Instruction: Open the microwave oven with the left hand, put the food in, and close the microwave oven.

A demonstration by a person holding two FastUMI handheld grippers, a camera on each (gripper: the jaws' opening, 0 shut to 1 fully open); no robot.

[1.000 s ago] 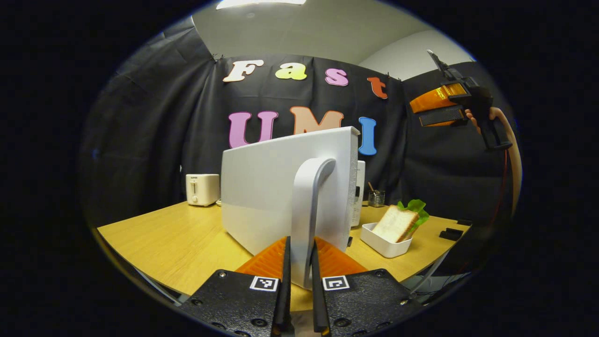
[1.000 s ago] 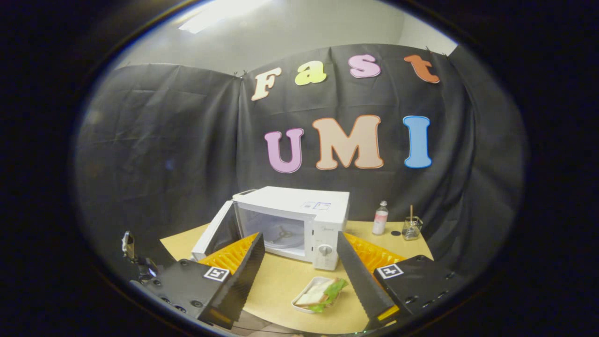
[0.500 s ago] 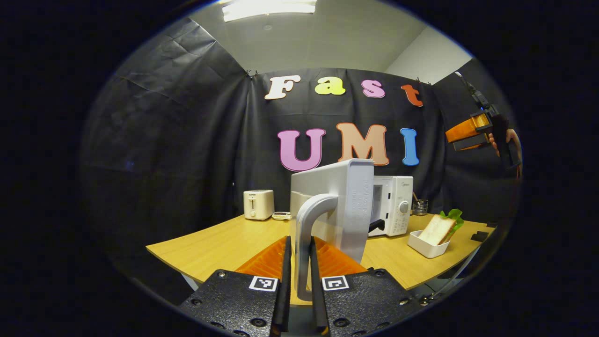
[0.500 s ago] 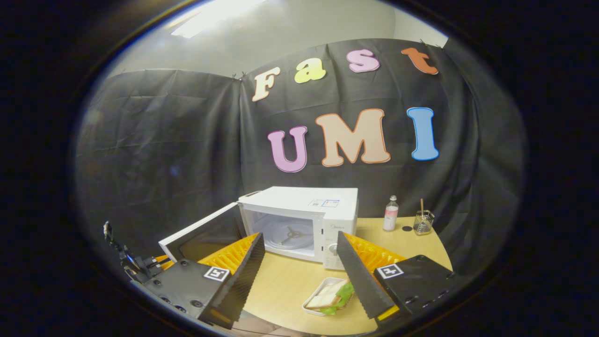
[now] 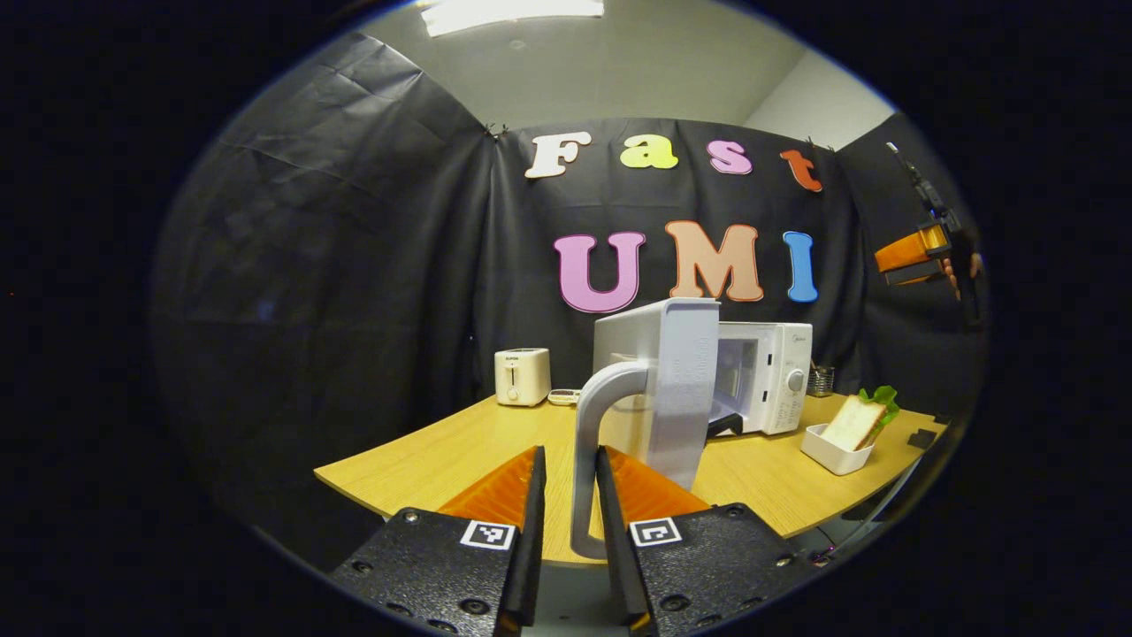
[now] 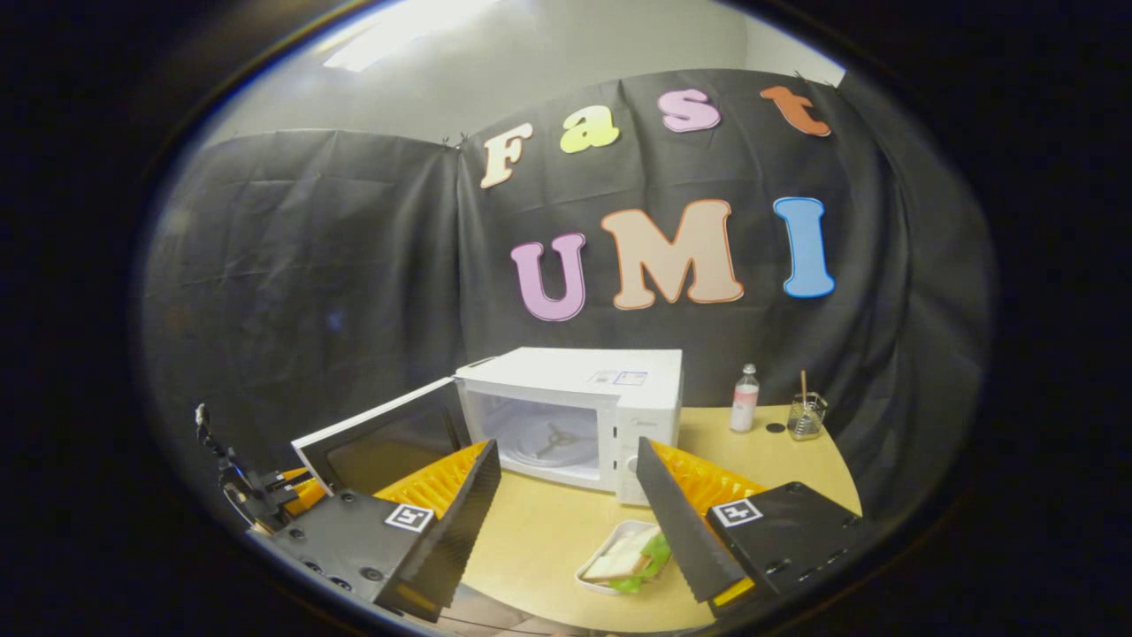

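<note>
Microwave (image 6: 579, 402) cavity behind open door (image 5: 659, 389)

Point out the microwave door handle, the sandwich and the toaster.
Door handle (image 5: 587, 460): left gripper view, on its upright bar.
Sandwich (image 5: 854, 422): left gripper view, on the bread slice's face.
Toaster (image 5: 521, 377): left gripper view, on its front side.

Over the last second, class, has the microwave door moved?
Yes. In the right gripper view the door has swung further open, leftward away from the fixed microwave body.
</note>
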